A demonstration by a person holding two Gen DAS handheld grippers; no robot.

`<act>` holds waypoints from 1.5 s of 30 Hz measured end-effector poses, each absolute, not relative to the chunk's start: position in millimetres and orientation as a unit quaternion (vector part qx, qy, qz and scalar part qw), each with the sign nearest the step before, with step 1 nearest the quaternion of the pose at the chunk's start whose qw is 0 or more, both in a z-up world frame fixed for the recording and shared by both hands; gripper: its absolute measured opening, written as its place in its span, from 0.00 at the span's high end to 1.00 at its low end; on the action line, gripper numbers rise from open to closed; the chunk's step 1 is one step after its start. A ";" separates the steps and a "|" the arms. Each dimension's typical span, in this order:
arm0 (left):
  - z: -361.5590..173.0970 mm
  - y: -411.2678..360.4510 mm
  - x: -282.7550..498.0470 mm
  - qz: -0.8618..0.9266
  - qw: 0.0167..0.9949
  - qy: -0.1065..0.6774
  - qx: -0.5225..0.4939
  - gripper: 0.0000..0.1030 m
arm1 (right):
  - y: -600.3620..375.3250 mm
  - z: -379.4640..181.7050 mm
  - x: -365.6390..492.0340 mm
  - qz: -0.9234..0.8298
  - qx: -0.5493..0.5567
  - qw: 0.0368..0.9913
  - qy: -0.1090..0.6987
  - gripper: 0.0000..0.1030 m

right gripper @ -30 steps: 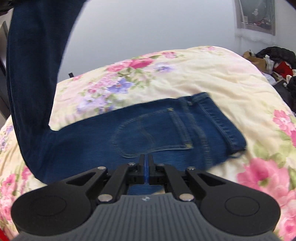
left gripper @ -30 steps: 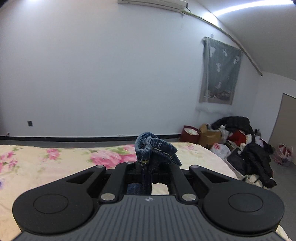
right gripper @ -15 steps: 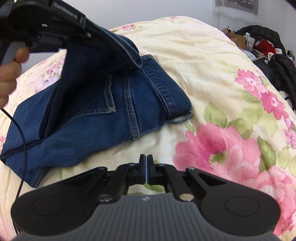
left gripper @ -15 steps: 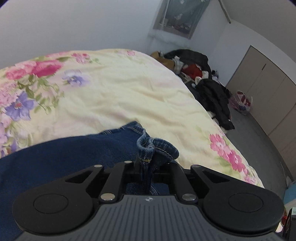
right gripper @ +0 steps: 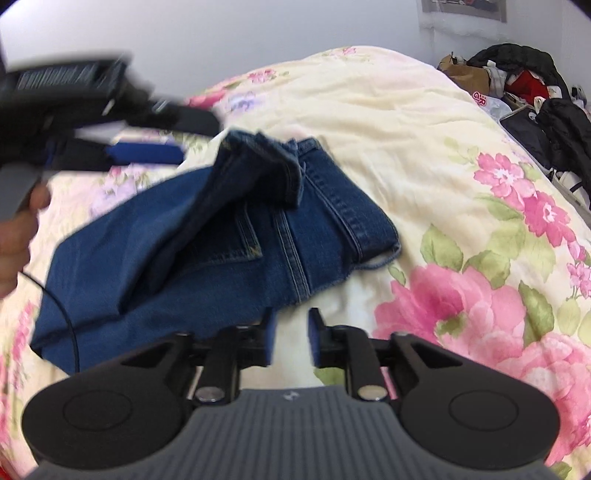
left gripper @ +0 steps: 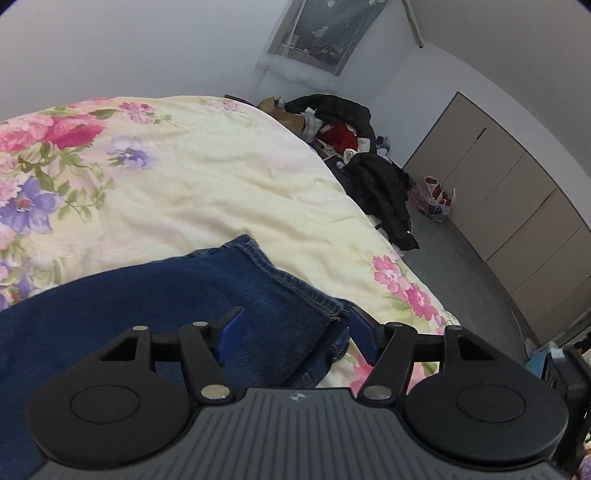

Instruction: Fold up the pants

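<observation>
- Now the blue jeans (right gripper: pixel 207 236) lie folded over on the flowered bedspread (right gripper: pixel 388 122), the leg hem laid on top of the waistband and back pocket.
- From the left wrist view, the left gripper (left gripper: pixel 295 328) has its jaws spread wide, one blue pad (left gripper: pixel 229 326) over the denim (left gripper: pixel 184 295) and the other just past the hem's stitched edge; nothing is pinched between them.
- Seen from the right wrist camera, that same left gripper (right gripper: pixel 146 153) hangs blurred just above and beside the raised hem, with the person's hand (right gripper: pixel 16 236) on its grip at the frame edge and a thin black cable (right gripper: pixel 68 321) trailing down across the fabric.
- At the near edge of the bed, the right gripper (right gripper: pixel 290 341) is partly parted, a narrow gap between its pads (only bedspread shows in the gap), just beside the jeans and not touching them.
- Beyond the bed, a heap of dark jackets and clothes (left gripper: pixel 373 173) sits on the floor, with a plastic bag (left gripper: pixel 432 199) near beige wardrobe doors (left gripper: pixel 509 199).
- On the wall, a grey curtain (left gripper: pixel 325 33) hangs over the far corner of the bed.
</observation>
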State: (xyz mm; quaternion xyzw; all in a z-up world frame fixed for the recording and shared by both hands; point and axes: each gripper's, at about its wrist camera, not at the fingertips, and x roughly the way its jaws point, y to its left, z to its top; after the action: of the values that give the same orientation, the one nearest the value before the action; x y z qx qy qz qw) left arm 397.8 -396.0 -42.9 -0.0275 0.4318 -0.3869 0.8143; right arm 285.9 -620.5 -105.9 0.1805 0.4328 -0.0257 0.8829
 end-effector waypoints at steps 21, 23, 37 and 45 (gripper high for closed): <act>-78.9 -133.0 424.8 -0.187 0.871 0.451 0.060 0.31 | -628.1 -84.1 407.3 -0.135 0.356 0.822 0.424 0.83; -86.1 -117.2 426.6 -0.182 0.870 0.456 0.043 0.33 | -614.9 -62.4 415.8 -0.117 0.318 0.843 0.419 0.88; -133.4 -104.2 411.5 -0.197 0.866 0.459 0.031 0.40 | -612.1 -117.6 412.7 -0.122 0.073 0.883 0.448 0.91; -131.2 -94.1 406.6 -0.205 0.872 0.445 0.006 0.40 | -588.5 -101.8 404.3 -0.106 -0.005 0.915 0.389 0.91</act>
State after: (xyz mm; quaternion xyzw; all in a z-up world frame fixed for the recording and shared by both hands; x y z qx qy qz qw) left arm 406.6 -94.1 -131.2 0.0056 0.4451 -0.2053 0.8716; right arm 404.3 -588.5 -101.8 -0.0048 0.3894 -0.1057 0.9150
